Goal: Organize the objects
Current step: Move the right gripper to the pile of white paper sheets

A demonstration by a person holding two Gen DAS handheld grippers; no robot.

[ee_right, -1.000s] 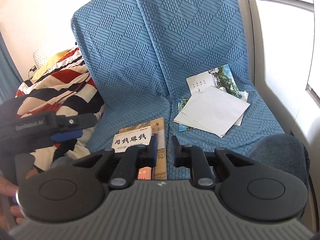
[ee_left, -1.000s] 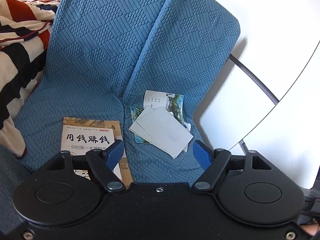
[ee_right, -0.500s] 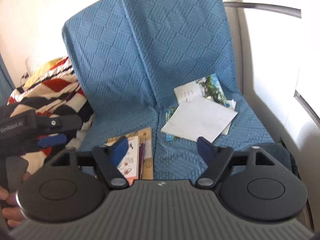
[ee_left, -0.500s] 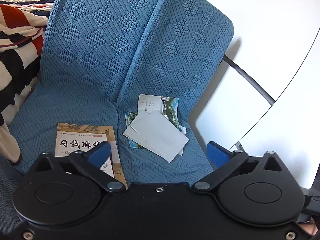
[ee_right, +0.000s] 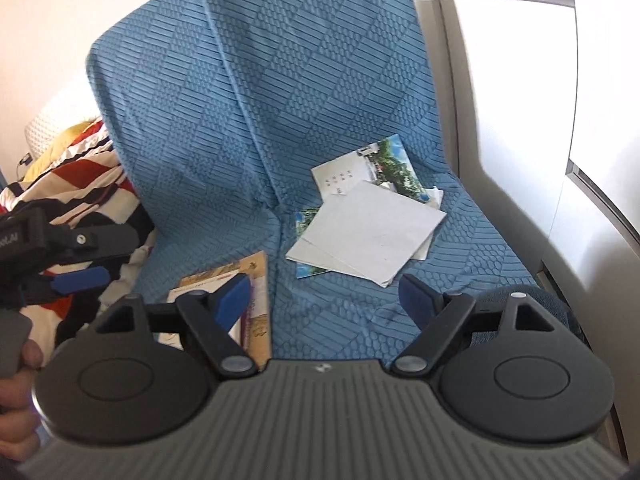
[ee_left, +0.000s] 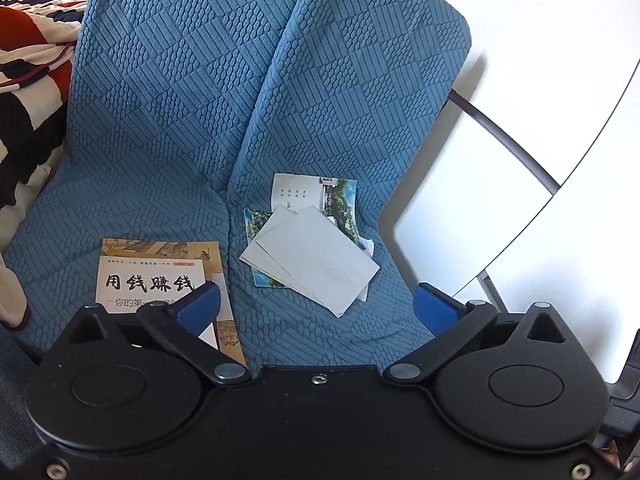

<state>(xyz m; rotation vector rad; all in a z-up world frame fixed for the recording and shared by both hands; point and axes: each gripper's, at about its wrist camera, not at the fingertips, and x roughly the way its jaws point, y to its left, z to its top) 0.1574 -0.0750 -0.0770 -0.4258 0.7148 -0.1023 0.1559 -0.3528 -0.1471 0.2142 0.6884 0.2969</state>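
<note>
On the blue quilted seat [ee_left: 168, 208], a white-covered book with black characters [ee_left: 148, 280] lies on top of a tan book at the left. A loose pile of grey sheets and photo cards [ee_left: 316, 256] lies to its right. My left gripper [ee_left: 316, 306] hovers near the seat's front edge, open wide, with nothing between its blue pads. In the right wrist view the books [ee_right: 240, 276] sit behind the left finger and the paper pile [ee_right: 372, 232] lies ahead. My right gripper [ee_right: 326, 296] is open and empty. A blue pad [ee_right: 80, 280] of the left gripper shows at the far left.
A red, black and white striped blanket [ee_left: 24, 80] is heaped left of the seat. White panels and a grey rail [ee_left: 500, 136] bound the right side. A person's hand [ee_right: 16, 400] holds the left tool at the lower left of the right wrist view.
The right gripper's jaws went from shut to wide apart, and the left jaws spread further. Both grippers moved a little closer to the seat.
</note>
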